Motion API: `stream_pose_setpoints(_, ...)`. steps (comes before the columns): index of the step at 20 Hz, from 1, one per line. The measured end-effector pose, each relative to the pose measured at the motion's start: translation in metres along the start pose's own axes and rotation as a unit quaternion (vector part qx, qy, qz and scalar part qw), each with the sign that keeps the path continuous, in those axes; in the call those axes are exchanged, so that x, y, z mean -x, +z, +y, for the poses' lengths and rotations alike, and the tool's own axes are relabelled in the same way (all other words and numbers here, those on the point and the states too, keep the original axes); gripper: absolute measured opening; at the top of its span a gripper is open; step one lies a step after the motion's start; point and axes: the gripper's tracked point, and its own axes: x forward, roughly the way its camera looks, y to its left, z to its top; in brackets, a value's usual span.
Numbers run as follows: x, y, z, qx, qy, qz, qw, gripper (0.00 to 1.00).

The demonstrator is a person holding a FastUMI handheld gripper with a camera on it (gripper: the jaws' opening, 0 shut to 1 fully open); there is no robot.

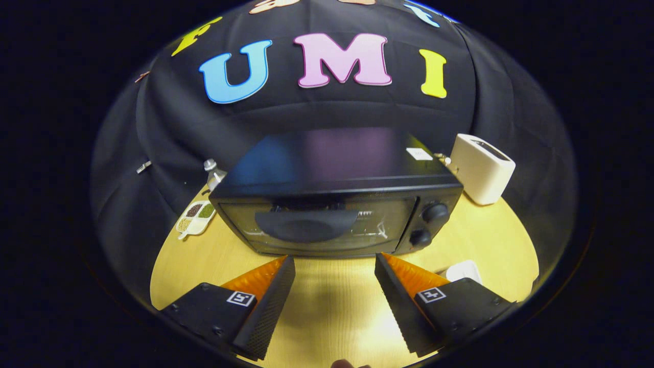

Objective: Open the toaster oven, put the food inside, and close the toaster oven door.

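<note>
A black toaster oven (334,204) stands on the wooden table (332,306), just ahead of my fingers. Its glass door (317,225) is closed, with a dark curved handle across its upper part. Two round knobs (434,212) sit on the right side of its front. My gripper (334,263) is open, its black and orange fingers (271,301) spread wide with bare table between them, their tips close to the oven's lower front edge. A white object (462,270) lies beside the right finger; whether it is the food I cannot tell.
A white slot toaster (483,174) stands right of the oven, toward the back. Left of the oven lie a small divided dish with coloured fillings (195,217) and a small bottle (213,174). The black cloth wall rises behind.
</note>
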Motion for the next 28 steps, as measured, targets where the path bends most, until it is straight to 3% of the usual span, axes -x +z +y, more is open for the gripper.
stream_pose_setpoints(2,0.001,0.022,-0.008,0.001,0.005,-0.014,1.0,0.99)
stream_pose_setpoints(12,0.113,0.087,-0.08,0.02,0.004,-0.126,0.992,0.98)
stream_pose_setpoints(17,0.145,0.11,-0.123,0.005,0.002,-0.146,0.989,0.98)
stream_pose_setpoints(24,0.203,0.175,-0.185,-0.02,-0.004,-0.211,0.977,0.98)
stream_pose_setpoints(28,0.219,0.183,-0.212,-0.036,-0.003,-0.221,0.975,0.98)
